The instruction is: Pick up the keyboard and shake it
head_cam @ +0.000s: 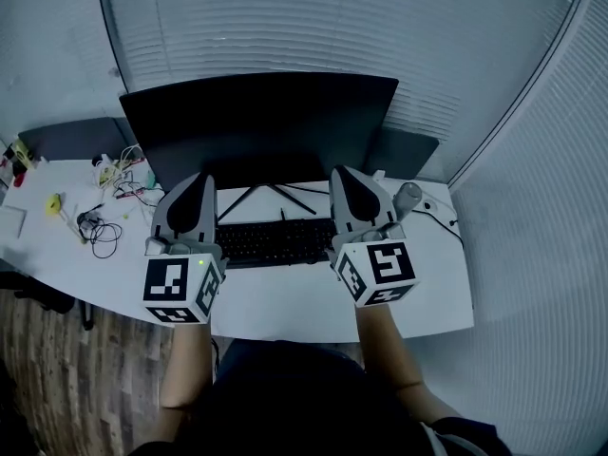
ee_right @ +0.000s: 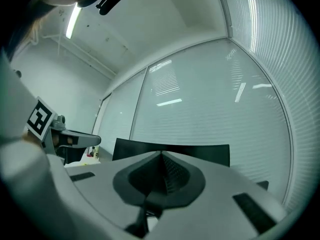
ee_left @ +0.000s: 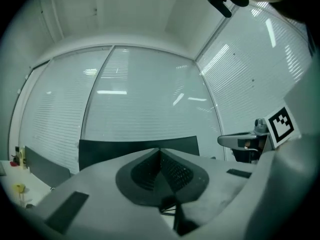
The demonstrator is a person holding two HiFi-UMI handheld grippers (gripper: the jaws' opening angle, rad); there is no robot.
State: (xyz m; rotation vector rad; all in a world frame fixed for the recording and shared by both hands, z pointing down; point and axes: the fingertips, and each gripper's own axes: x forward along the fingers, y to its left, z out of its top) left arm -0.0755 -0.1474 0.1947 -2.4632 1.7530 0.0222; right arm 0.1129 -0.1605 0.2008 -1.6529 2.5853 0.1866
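Both tools are pressed together and hold nothing: the left gripper [head_cam: 195, 182] shows its two jaws meeting in a single seam in its own view, and the right gripper [head_cam: 348, 175] shows the same in its own view. The keyboard [head_cam: 275, 241] lies flat on the white table [head_cam: 285, 304] in the gap between the two grippers, below their level, with each end running under a gripper body; neither tool has hold of it. Just ahead of both sets of jaws stands a wide dark monitor [head_cam: 261, 126], its thin stand legs [head_cam: 256, 196] coming down just beyond the keyboard's far edge, so forward room is tight. Behind the tools, toward the person, the table is bare up to its curved near edge. Outward of the left gripper lie tangled cables [head_cam: 106, 228] and a small yellow item [head_cam: 54, 203], with wood floor [head_cam: 52, 378] past the table's edge. Outward of the right gripper sits a grey rounded object [head_cam: 407, 198] that I cannot identify, near the table's right edge. Beyond the monitor and around to the right gripper's side, walls of slatted blinds [head_cam: 332, 27] close in the room. Small things at the far end of the table beyond the left gripper are too small to make out
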